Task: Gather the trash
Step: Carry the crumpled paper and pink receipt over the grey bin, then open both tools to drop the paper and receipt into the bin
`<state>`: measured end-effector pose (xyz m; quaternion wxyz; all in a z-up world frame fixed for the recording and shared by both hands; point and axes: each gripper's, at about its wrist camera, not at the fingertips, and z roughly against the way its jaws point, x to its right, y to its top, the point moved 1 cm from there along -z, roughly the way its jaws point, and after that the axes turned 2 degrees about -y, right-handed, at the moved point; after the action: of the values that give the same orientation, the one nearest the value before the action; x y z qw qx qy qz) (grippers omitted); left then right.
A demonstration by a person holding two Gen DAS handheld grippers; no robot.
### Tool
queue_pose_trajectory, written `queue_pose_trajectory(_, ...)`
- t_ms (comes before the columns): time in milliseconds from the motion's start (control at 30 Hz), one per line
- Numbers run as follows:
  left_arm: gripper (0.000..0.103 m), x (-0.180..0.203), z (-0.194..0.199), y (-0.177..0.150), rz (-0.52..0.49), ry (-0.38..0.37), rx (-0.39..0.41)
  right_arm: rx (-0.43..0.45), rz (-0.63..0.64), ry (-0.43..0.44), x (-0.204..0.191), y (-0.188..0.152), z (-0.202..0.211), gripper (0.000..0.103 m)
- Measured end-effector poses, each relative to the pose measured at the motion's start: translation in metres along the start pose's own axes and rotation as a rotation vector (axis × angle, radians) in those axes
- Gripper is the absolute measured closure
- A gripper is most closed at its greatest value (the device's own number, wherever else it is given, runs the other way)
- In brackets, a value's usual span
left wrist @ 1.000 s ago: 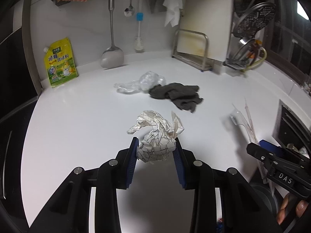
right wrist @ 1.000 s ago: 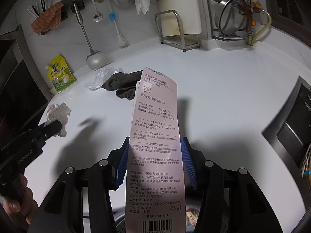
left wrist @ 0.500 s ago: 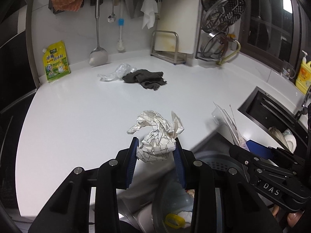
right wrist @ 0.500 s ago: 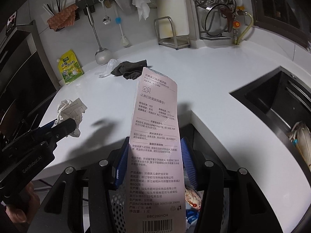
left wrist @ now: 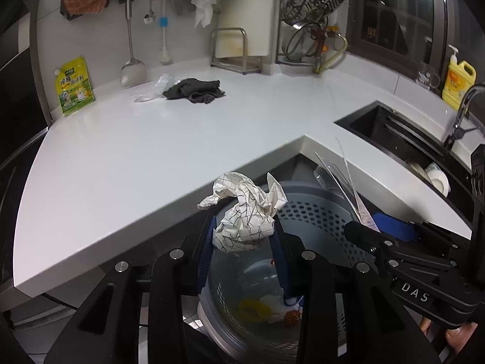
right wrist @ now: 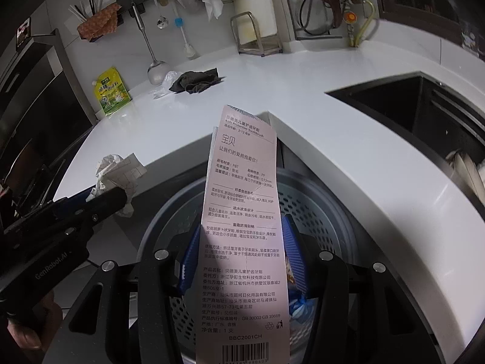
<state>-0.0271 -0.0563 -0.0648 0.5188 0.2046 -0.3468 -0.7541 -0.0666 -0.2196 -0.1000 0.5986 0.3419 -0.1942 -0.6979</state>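
Observation:
My left gripper (left wrist: 244,236) is shut on a crumpled grid-patterned paper (left wrist: 245,212) and holds it over the grey perforated trash bin (left wrist: 315,209) below the counter edge. The paper also shows in the right wrist view (right wrist: 116,170). My right gripper (right wrist: 239,261) is shut on a pink toothbrush package card (right wrist: 242,221), held upright above the same bin (right wrist: 321,209). The package shows edge-on in the left wrist view (left wrist: 354,194). The bin holds some trash (left wrist: 272,309). A clear plastic wrapper (left wrist: 154,88) lies on the counter far back.
The white counter (left wrist: 151,151) wraps around the bin. A dark rag (left wrist: 194,91), a yellow-green pouch (left wrist: 74,89) and a hanging ladle (left wrist: 132,69) are at the back. A black sink (left wrist: 403,139) is at right, with a yellow soap bottle (left wrist: 457,82).
Both grippers have pulled back from over the counter to above the trash bin, each still holding its item. The bin has come into full view beneath them.

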Motion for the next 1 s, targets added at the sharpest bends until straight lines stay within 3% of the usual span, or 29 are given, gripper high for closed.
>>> queue_pose_trajectory(433, 0.068, 0.020, -0.002, -0.021, -0.023, 0.003, -0.056, -0.021, -0.021, 0.018, 0.018, -0.020, 0.012, 0.053)
queue_pose_trajectory(1000, 0.064, 0.016, -0.011, -0.030, -0.007, 0.006, -0.105, -0.046, -0.023, 0.016, 0.017, -0.023, 0.009, 0.053)
